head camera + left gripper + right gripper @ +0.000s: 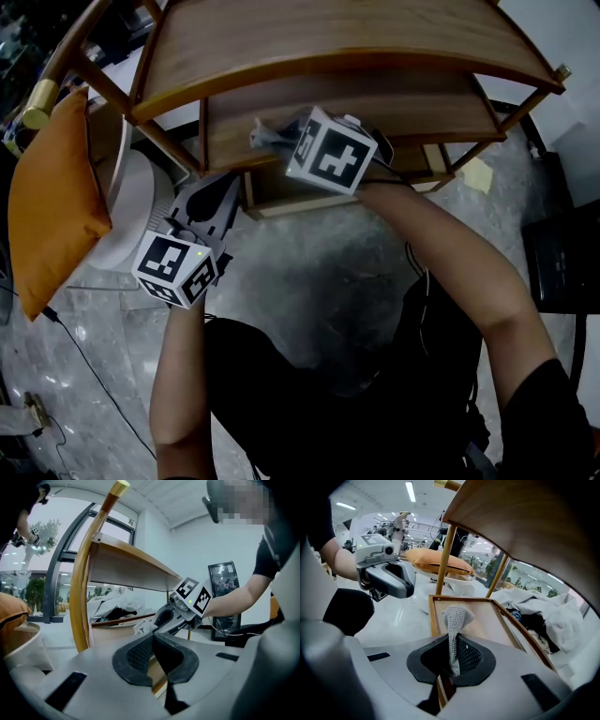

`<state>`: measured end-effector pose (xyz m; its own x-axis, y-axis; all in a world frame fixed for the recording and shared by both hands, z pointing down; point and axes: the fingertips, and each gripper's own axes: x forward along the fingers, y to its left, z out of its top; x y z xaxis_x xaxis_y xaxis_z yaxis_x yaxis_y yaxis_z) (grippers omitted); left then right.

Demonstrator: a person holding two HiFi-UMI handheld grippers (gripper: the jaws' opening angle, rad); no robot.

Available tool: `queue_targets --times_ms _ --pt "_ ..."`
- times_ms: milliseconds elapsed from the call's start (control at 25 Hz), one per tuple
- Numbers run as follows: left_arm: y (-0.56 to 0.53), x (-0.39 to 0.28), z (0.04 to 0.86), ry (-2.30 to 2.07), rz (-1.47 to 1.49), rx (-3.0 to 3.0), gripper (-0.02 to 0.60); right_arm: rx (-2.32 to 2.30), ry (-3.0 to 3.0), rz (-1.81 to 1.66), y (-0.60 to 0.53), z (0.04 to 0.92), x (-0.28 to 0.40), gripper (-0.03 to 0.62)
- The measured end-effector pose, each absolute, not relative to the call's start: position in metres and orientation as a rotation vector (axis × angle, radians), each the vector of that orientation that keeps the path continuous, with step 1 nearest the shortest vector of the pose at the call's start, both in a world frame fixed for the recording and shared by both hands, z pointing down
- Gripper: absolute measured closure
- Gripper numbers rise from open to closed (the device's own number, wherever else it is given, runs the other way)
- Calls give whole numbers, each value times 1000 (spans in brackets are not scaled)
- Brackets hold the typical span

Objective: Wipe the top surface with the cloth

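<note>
The right gripper (452, 663) had its jaws clamped on the cloth (453, 619); the cloth's bunched end stood up over the lower shelf (485, 620), beneath the top (328, 37) and not on it; the left gripper (152, 654) hung near a post (80, 602), jaws pressed together on nothing; a cushion (52, 197) lay further left.

Your head view is dim and darkens toward the corners, and the floor (319, 272) shows only a dull grey sheen. Your left gripper view is bright, with daylight flooding through the windows (33, 573) and washing them pale. In your right gripper view the ceiling strip lights (411, 491) glare and the cloth (454, 620) is sharp. Both gripper views bow strongly at the edges.
</note>
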<state>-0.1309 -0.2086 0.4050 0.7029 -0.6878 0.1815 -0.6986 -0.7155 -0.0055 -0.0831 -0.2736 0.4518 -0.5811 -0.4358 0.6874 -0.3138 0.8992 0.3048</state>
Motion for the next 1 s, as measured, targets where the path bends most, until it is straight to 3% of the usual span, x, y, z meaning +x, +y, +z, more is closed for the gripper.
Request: queue_targets --times_ms 520,1000 --pt "-212 -33 404 -1018 289 2920 570 733 -2161 -159 -279 442 64 560" --pt "-210 7 409 -947 317 2956 570 910 -2074 -118 -285 435 186 560"
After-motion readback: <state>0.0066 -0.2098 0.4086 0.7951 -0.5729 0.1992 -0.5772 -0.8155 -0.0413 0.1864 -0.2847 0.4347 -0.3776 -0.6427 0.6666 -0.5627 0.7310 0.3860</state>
